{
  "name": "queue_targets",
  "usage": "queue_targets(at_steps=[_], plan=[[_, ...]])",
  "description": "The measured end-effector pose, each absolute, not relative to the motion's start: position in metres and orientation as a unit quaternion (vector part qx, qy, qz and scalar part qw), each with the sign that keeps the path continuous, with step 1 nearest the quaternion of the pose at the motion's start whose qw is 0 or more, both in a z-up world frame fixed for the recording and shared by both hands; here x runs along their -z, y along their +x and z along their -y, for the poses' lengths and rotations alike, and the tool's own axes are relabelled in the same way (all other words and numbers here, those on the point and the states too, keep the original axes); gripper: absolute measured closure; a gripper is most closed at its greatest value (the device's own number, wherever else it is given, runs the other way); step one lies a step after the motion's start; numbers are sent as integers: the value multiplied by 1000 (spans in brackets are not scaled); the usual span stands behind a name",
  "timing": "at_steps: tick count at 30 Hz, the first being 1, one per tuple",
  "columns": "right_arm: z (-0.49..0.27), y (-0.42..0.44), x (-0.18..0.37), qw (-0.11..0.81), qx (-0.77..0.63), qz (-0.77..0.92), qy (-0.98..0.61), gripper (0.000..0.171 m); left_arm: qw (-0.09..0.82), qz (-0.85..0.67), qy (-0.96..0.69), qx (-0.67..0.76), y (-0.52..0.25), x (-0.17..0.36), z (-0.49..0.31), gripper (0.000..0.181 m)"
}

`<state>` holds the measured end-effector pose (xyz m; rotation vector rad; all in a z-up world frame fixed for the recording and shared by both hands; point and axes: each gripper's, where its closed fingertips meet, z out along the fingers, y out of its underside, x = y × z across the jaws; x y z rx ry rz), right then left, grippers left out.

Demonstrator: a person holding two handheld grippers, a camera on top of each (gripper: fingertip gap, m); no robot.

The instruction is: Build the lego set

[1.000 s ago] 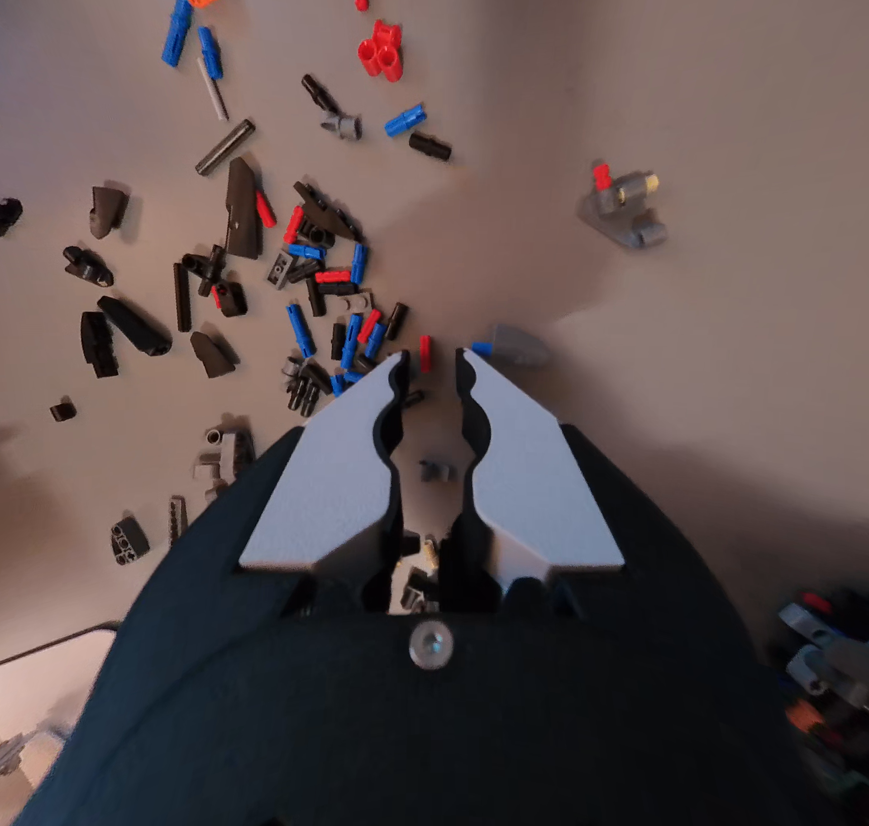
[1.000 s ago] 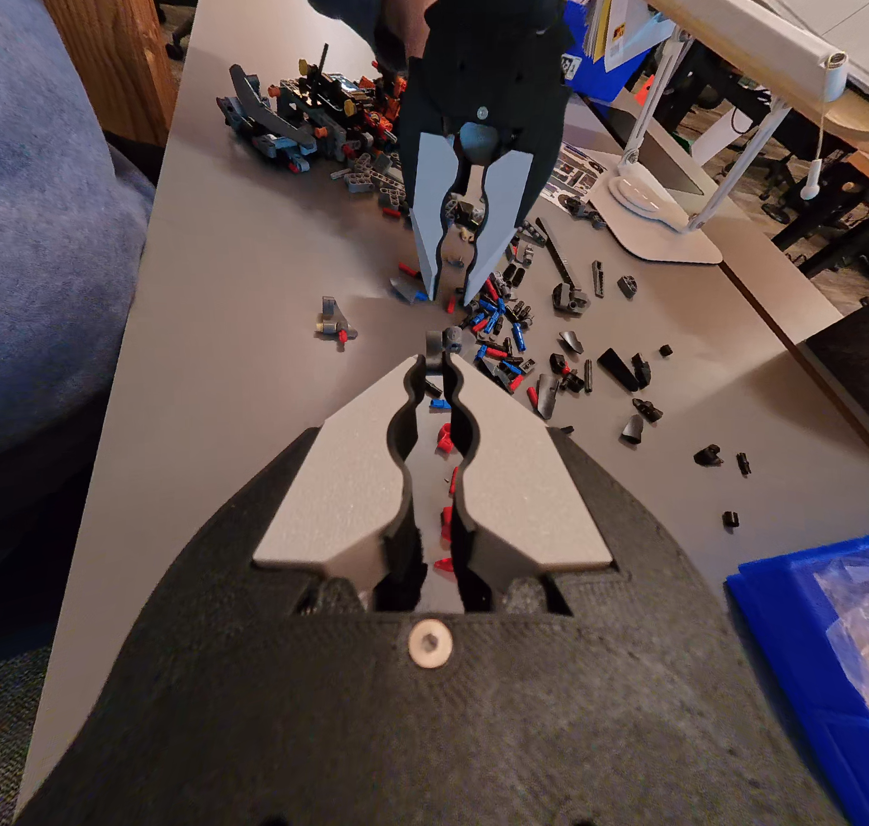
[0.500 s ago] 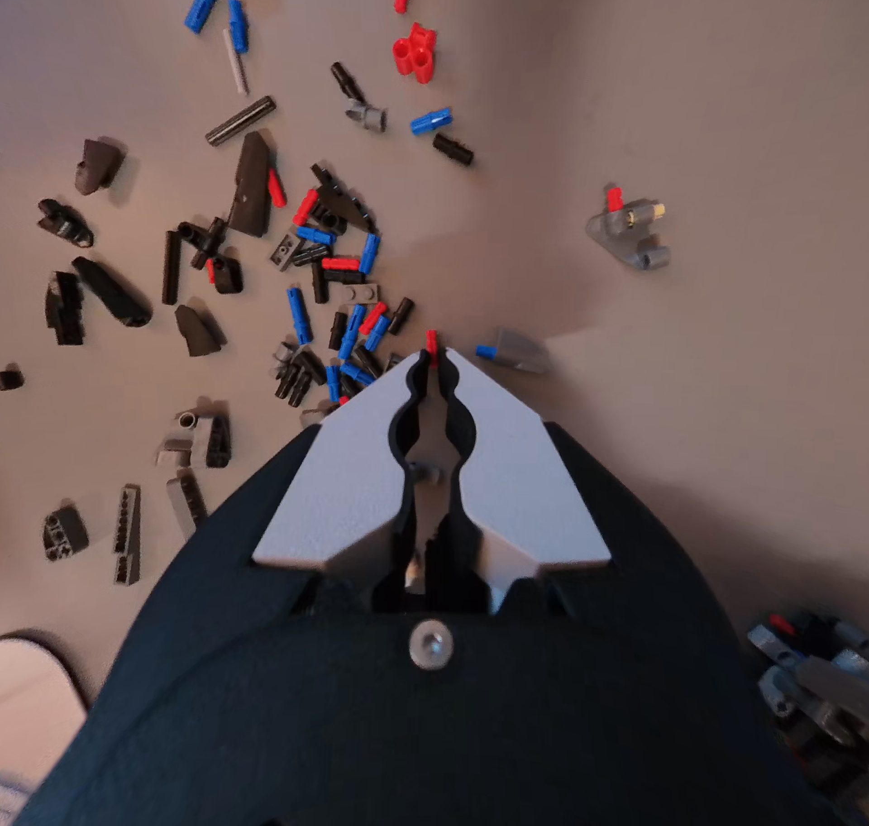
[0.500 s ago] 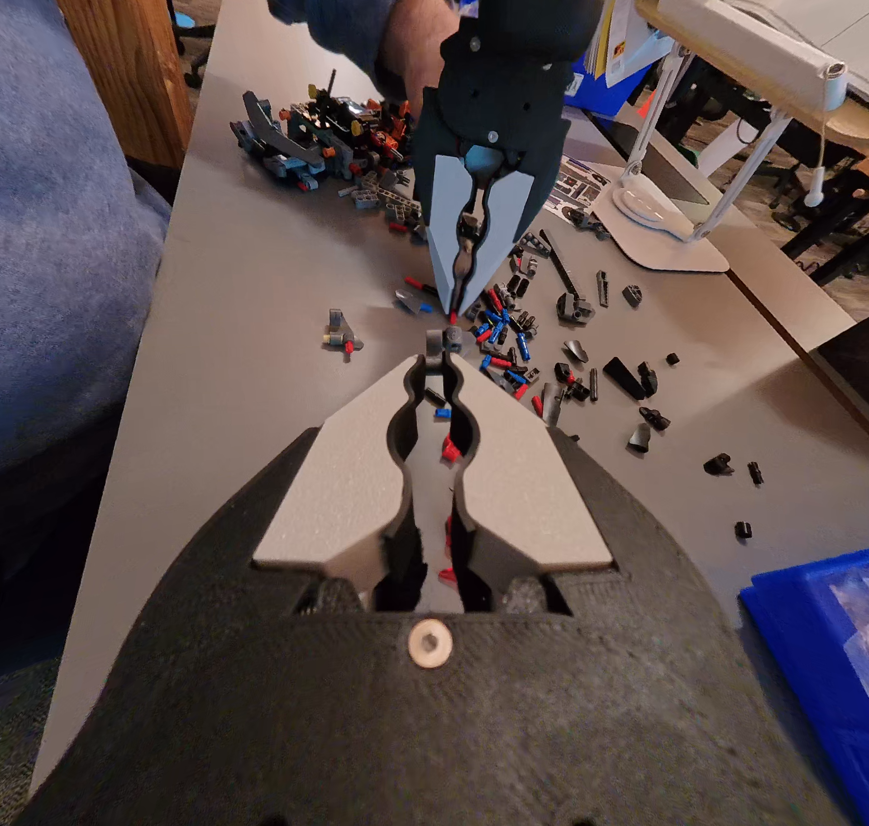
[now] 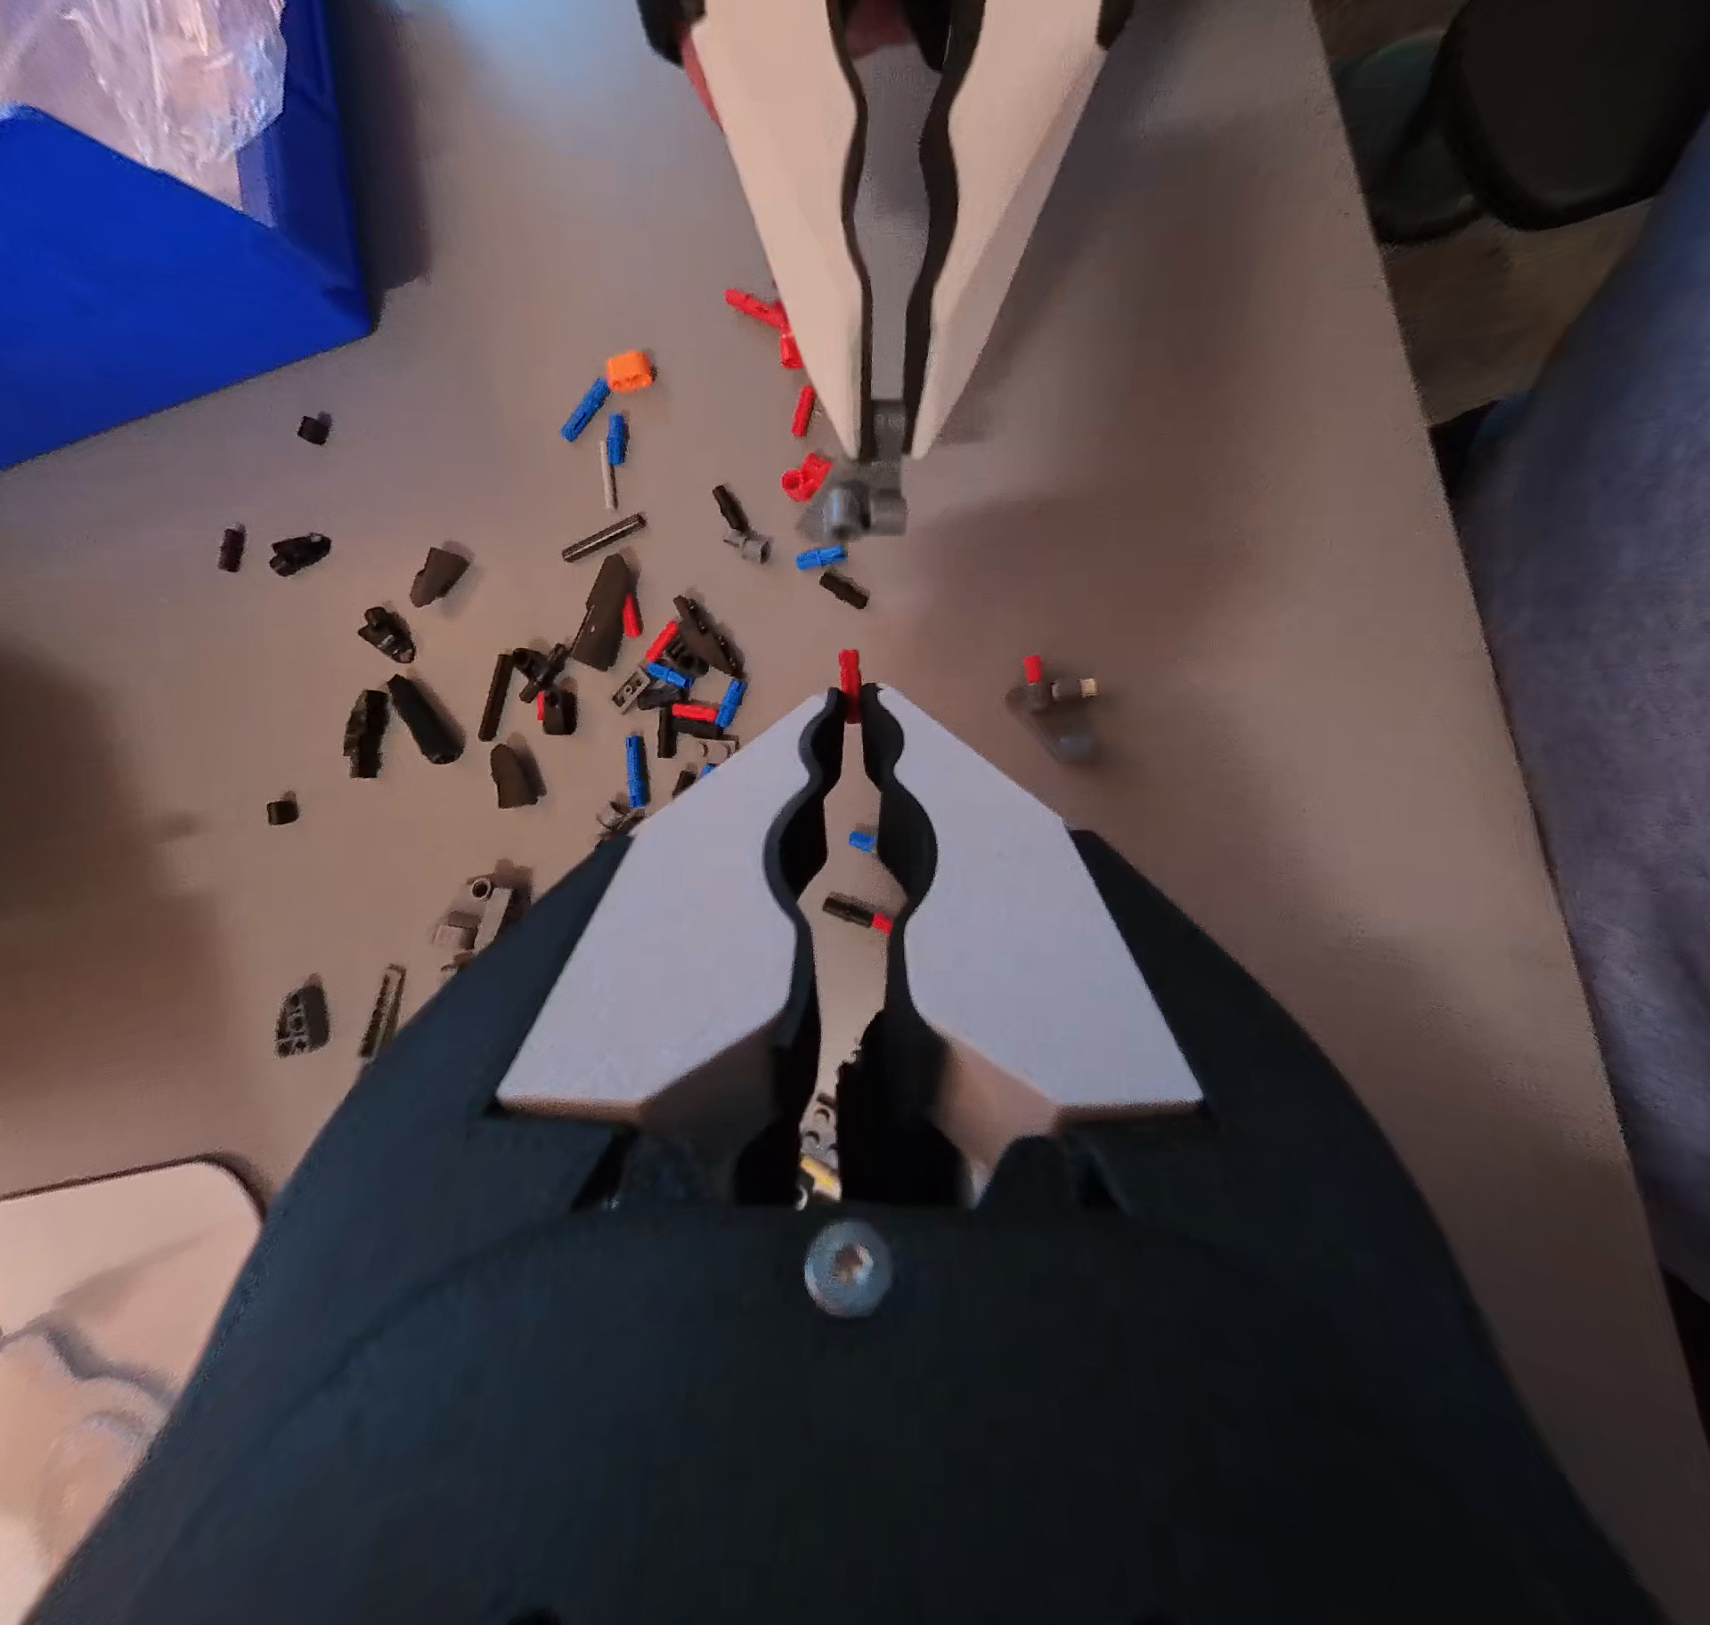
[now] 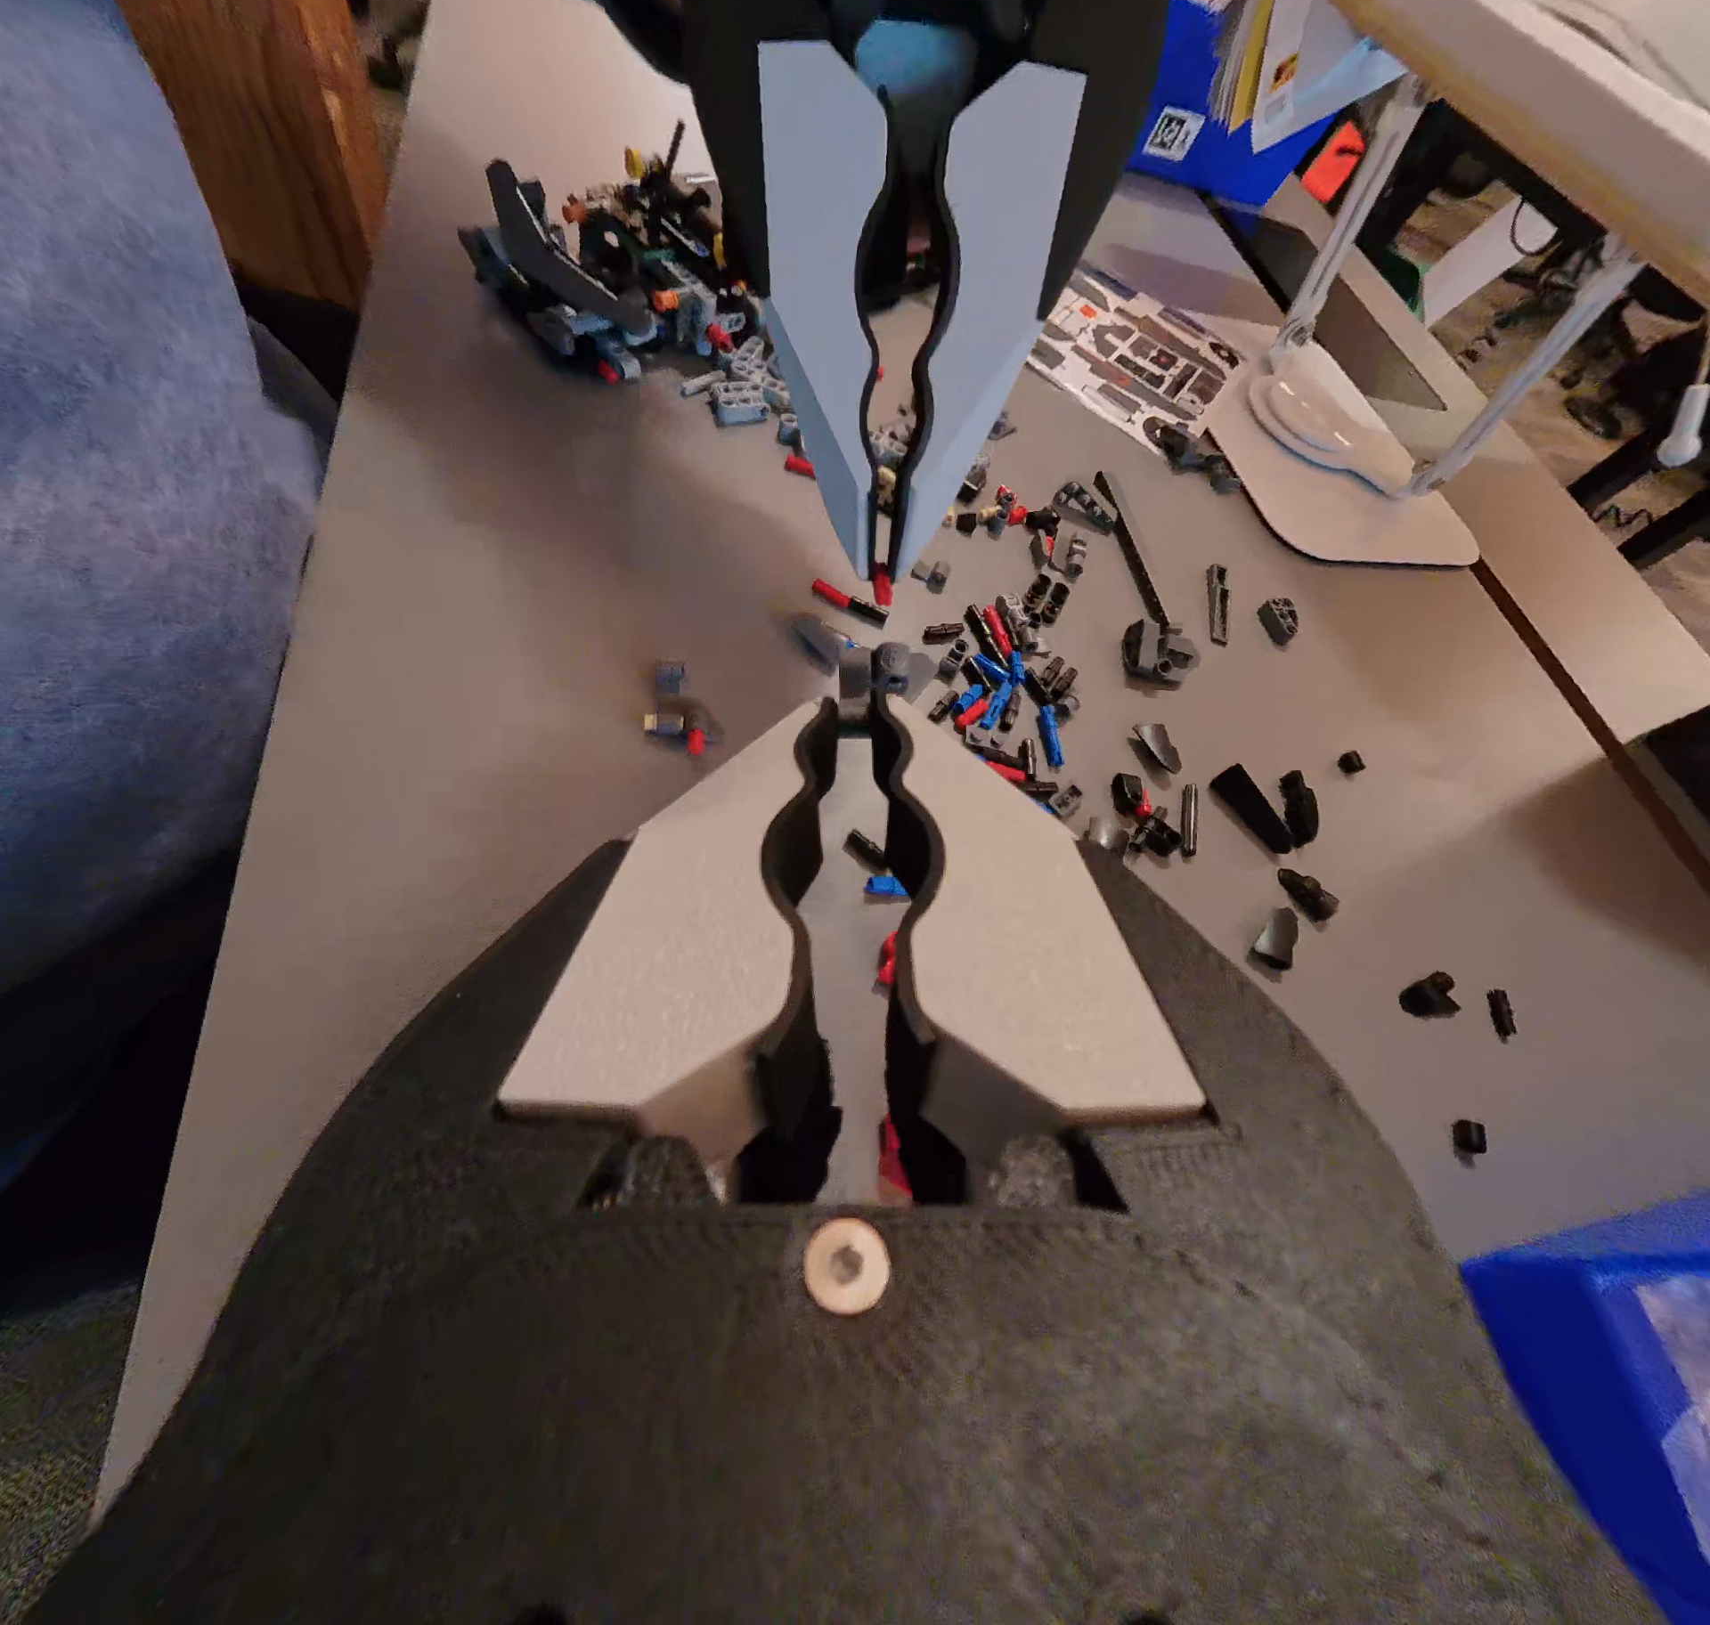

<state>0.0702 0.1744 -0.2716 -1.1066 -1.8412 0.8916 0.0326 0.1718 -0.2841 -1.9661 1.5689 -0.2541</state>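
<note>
In the left wrist view, you are pinching a red pin (image 5: 848, 676) at the very tips of your left gripper (image 5: 851, 702); the jaws are nearly closed, with only the pin's width between them, and about half the pin is sticking out beyond the tips. Straight ahead of the jaws, your right gripper (image 5: 886, 447) is pointing back at you, closed on a grey connector (image 5: 862, 500) that is hanging just past its tips. The two parts are near each other but still apart. The loose pile of black, blue and red pieces (image 5: 648, 683) is lying to the left of your jaws, out of the way.

In the right wrist view, you are holding the grey connector (image 6: 879, 667) by its lower end, the jaws almost fully closed on it, with its round hole sitting clear above the tips. The red pin (image 6: 881, 583) is hanging just beyond it in the left gripper (image 6: 879, 568). The partly built model (image 6: 601, 285) is resting far ahead and to the left of the jaws.

You are probably about to seat the pin in that hole, so be lining up the pin's axis with the bore before closing the gap. Keep the grip firm: a slim pin held only at the tips could twist or pop free if you push off-axis.
</note>
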Motion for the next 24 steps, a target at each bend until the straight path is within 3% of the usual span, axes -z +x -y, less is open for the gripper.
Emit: queue_targets(at_steps=[24], plan=[[-172,53,280,384,-319,739,-452,167,332,-619,-709,-58,34,283,-177,180]])
